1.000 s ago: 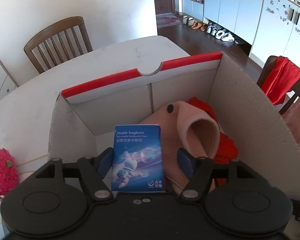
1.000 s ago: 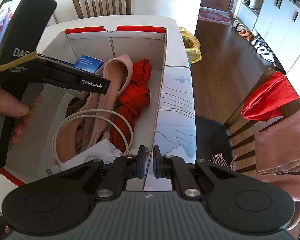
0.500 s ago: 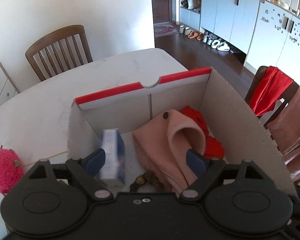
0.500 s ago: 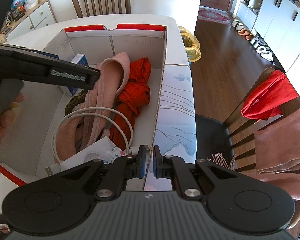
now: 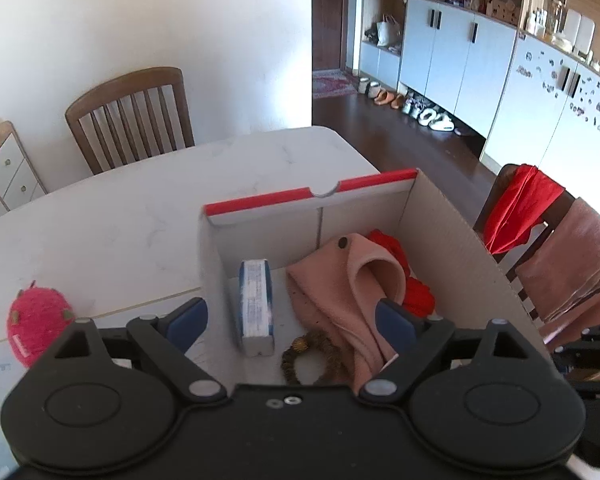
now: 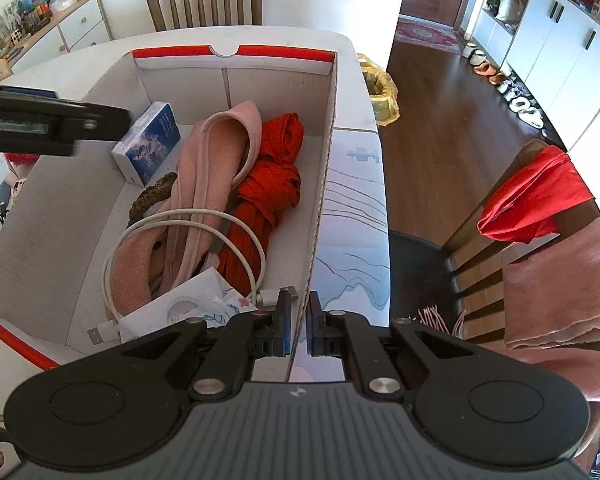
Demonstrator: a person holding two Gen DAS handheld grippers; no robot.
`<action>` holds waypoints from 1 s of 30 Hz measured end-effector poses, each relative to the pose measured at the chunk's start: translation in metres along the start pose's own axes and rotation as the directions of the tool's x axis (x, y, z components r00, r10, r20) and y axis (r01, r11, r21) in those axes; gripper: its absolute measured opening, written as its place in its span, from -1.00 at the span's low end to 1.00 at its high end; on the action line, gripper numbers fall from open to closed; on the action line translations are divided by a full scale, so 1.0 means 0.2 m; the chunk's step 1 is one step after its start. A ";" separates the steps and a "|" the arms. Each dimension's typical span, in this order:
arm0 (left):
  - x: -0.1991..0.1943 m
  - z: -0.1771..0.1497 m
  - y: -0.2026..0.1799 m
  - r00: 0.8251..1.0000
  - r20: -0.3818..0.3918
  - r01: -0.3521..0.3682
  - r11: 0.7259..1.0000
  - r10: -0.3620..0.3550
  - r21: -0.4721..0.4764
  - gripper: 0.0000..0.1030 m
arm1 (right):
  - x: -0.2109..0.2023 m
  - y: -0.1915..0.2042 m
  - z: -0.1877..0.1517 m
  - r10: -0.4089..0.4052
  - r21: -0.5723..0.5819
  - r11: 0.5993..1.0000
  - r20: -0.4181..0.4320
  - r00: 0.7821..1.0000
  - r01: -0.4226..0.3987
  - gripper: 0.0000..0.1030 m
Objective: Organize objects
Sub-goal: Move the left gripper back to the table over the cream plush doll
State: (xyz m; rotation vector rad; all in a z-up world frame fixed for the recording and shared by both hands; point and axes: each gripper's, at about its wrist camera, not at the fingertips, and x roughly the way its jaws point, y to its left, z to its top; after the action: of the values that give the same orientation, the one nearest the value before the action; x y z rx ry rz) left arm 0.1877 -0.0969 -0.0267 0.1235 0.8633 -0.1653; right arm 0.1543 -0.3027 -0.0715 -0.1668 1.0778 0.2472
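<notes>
A white cardboard box (image 6: 328,152) with red-edged flaps sits on the table. Inside lie a blue tissue pack (image 6: 148,142), on its edge against the left wall (image 5: 256,308), a pink cloth (image 5: 340,288), a red cloth (image 6: 272,184), a white cable (image 6: 180,216), a bead bracelet (image 5: 304,360) and a paper packet (image 6: 188,308). My left gripper (image 5: 290,320) hangs open above the box's near-left corner, nothing in it. My right gripper (image 6: 298,320) is shut on the box's right wall. A pink plush toy (image 5: 36,328) lies on the table left of the box.
The white marble table (image 5: 120,216) stretches left and behind the box. A wooden chair (image 5: 132,116) stands at the far side. Another chair (image 6: 532,208) draped with red and pink cloths is to the right. A yellow bag (image 6: 380,92) sits off the table's corner.
My left gripper opened and let go of the blue tissue pack, which dropped onto its edge in the box. The left gripper then rose and drew back. The right gripper stayed put.
</notes>
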 end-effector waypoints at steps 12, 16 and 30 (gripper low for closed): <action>-0.16 -0.14 0.27 0.999 0.039 -0.018 0.994 0.022 -0.107 0.97 | 0.00 0.02 0.00 -0.019 -0.007 1.000 -0.008 1.000 0.019 -0.87; -0.16 -0.21 0.39 0.999 0.021 -0.046 0.986 0.050 -0.158 0.97 | 0.01 0.02 -0.01 -0.024 -0.009 1.000 -0.015 1.000 0.024 -0.87; -0.01 -0.41 0.70 0.991 -0.001 -0.126 0.958 0.131 -0.259 0.97 | 0.02 0.04 -0.01 -0.044 -0.011 0.999 -0.021 0.999 0.044 -0.87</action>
State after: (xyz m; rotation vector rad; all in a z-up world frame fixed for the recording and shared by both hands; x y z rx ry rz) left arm 0.1522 0.0546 -0.0722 -0.0660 0.8510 0.0690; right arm 0.1519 -0.2954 -0.0753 -0.2027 1.0931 0.2120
